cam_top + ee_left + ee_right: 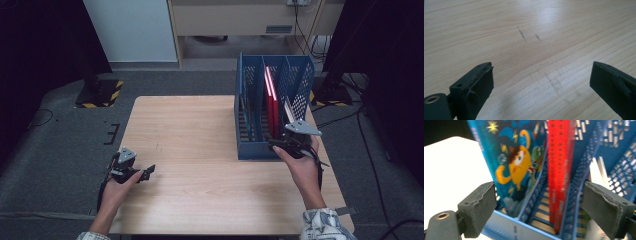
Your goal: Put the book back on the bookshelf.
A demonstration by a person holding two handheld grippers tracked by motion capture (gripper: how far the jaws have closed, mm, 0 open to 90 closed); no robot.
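Note:
A blue perforated file rack (250,90) stands upright at the table's right rear. A red book (270,100) is in its middle slot. In the right gripper view a blue cartoon book (516,162) fills the left slot, the red book (559,170) stands centre, and a white book (596,170) leans in the right slot. My right gripper (286,145) hovers at the rack's near end, open (539,195), with nothing pressed between its pads. At the table's front left my left gripper (145,172) rests low, open (541,75) over bare wood.
The light wooden table (200,130) has free surface left of the rack and in front. A stand base with yellow-black stripes (97,92) sits on the floor at the far left, and cables (350,115) trail on the floor at the right.

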